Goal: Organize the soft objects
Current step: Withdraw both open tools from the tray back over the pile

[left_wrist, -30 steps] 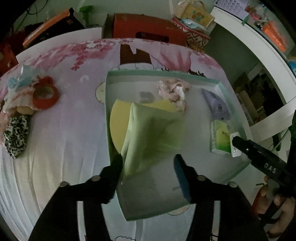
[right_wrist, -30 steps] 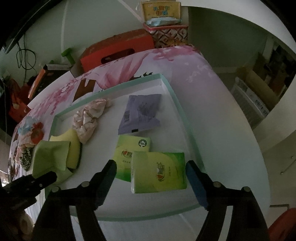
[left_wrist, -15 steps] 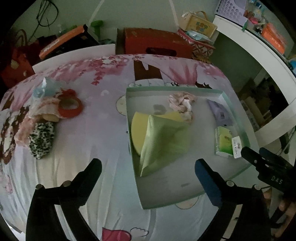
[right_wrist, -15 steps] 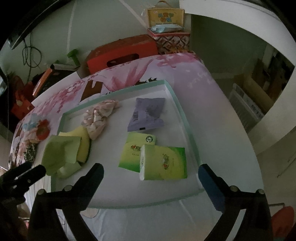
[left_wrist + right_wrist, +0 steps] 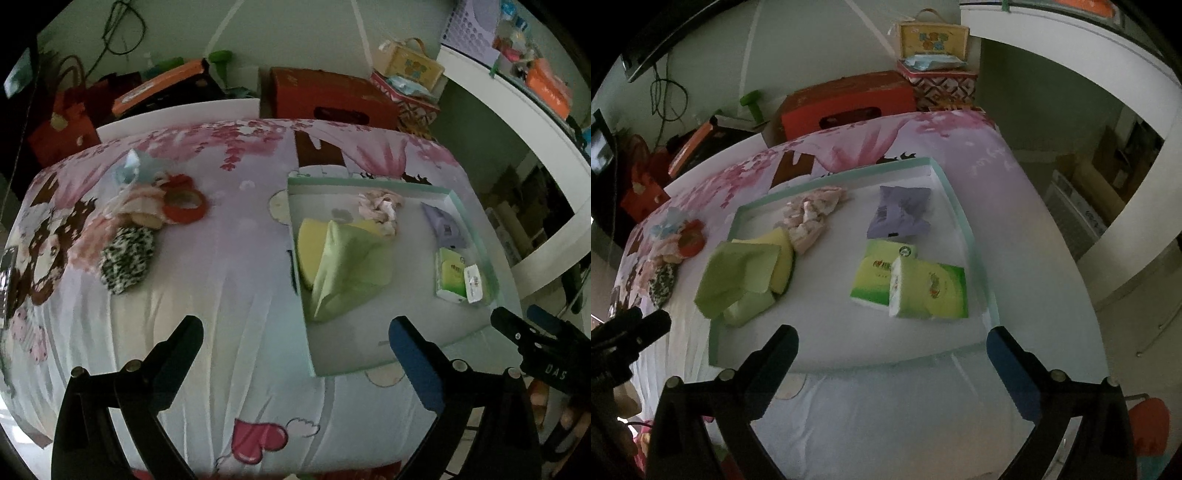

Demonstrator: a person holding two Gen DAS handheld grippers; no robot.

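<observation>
A shallow mint-rimmed tray (image 5: 295, 266) (image 5: 975, 254) lies on the bed. In it are a light green cloth (image 5: 351, 269) (image 5: 738, 277) draped over a yellow sponge (image 5: 308, 245) (image 5: 783, 258), a pink scrunched cloth (image 5: 380, 208) (image 5: 809, 218), a purple pouch (image 5: 443, 225) (image 5: 901, 216) and two green tissue packs (image 5: 456, 275) (image 5: 923, 284). My left gripper (image 5: 295, 339) is open above the tray's near left edge, holding nothing. My right gripper (image 5: 892, 345) is open above the tray's near rim, empty.
A pile of loose items lies on the bedcover left of the tray: a leopard-print piece (image 5: 127, 258), a red ring (image 5: 183, 203), pink and blue bits (image 5: 129, 166). Boxes (image 5: 325, 98) and bags crowd the floor behind the bed. A white shelf (image 5: 517, 122) curves at the right.
Both grippers opened wide, letting go of the green cloth and the tissue pack, then drew back and up from the tray. The cloth now rests on the sponge.
</observation>
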